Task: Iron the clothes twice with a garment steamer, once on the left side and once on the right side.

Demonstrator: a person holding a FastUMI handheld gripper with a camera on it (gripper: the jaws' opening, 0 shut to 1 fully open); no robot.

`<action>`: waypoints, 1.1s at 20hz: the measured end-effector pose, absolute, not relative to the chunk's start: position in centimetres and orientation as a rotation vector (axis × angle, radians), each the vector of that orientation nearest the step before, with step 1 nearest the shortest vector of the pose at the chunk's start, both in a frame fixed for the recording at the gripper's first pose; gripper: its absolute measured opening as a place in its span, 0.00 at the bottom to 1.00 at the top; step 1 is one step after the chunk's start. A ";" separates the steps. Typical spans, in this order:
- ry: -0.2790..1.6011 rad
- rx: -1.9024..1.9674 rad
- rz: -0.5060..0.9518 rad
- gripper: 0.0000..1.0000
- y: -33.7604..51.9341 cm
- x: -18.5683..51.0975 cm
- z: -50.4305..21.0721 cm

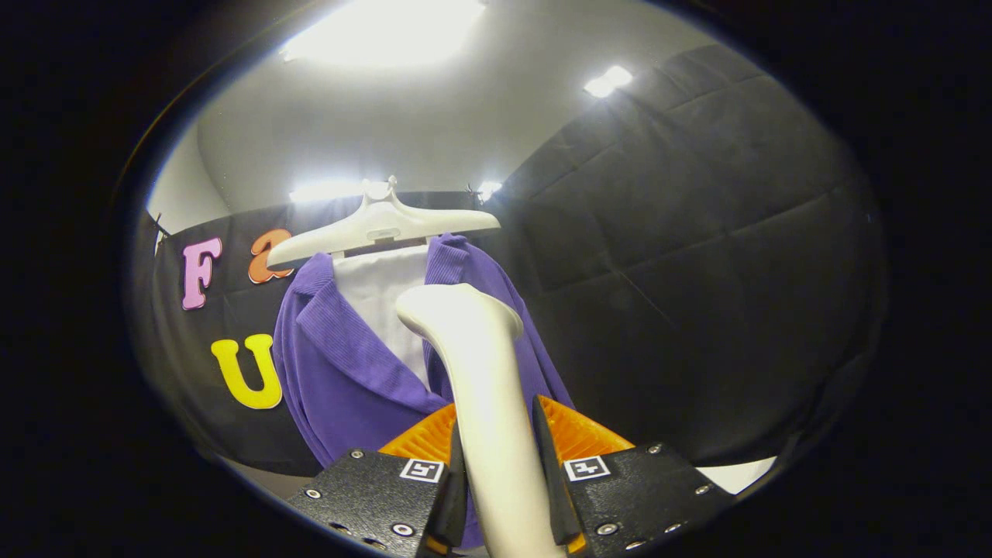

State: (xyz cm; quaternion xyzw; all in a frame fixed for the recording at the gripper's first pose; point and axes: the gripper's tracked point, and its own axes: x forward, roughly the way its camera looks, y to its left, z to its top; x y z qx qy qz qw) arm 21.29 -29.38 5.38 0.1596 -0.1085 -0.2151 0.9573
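While my gripper (500, 465) squeezes both fingers on the garment steamer (484, 387) at the bottom middle, its head sits just before the purple jacket (341, 372) on the white hanger (380, 225) mid-frame. I guess both passes remain. I see no containers.

The claw (497, 434) gripped the white garment steamer (484, 387) by its handle, both fingers pressing it. The steamer's head stood near the purple jacket (341, 372), which hung over a white shirt (380, 294) on a white hanger (380, 225).
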 end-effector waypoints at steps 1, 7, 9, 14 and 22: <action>-0.234 0.314 -0.437 0.42 -29.7 22.1 6.2; -0.230 0.314 -0.459 0.42 -31.2 26.7 6.4; -0.197 0.314 -0.459 0.42 -31.3 27.7 5.1; -0.141 0.368 -0.456 0.42 -30.9 29.1 2.1; -0.045 0.380 -0.466 0.42 -31.1 27.8 -3.8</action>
